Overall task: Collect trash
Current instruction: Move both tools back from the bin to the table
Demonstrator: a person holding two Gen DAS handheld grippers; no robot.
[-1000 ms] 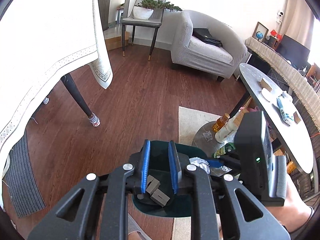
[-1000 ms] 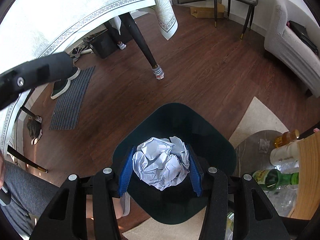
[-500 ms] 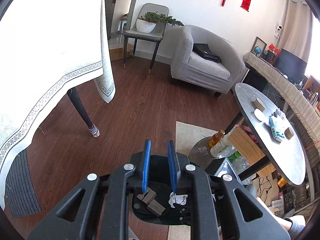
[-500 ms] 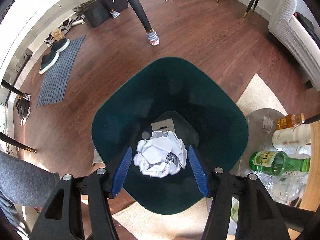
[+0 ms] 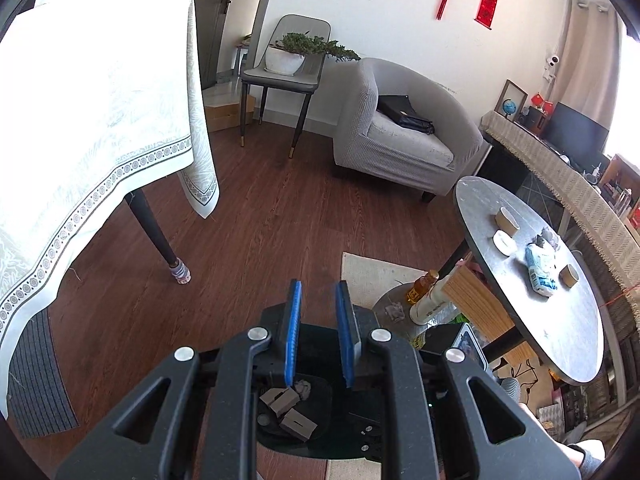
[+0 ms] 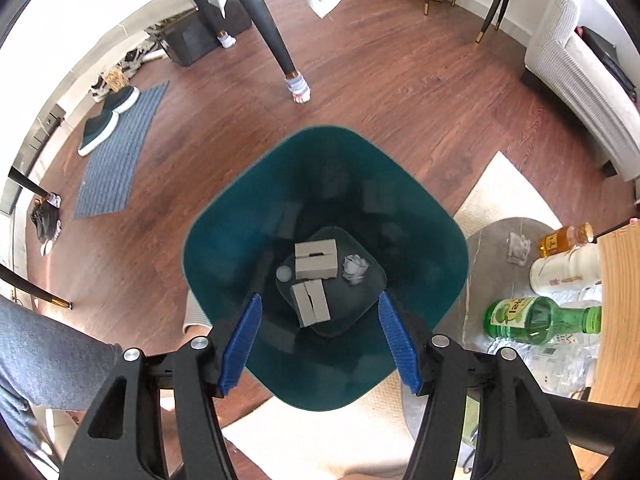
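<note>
Paper dropped, jaws spread above the bin

Crumpled paper ball [image 6: 354,269] is seen lying at the bottom of the teal bin [image 6: 224,232], just right of 2 grey cardboard boxes [image 6: 315,265] and well below the rim. The right gripper [image 6: 320,344] is held over the bin mouth, its jaws having just been opened, with nothing between them. The left gripper [image 5: 320,340] is kept narrow and empty above the same bin. The ball is judged light, soft and easily squashed; it would be taken across its widest bulge. A green glass bottle [image 6: 540,318] right of the bin is judged heavier, slippery and breakable, best gripped at the body.
</note>
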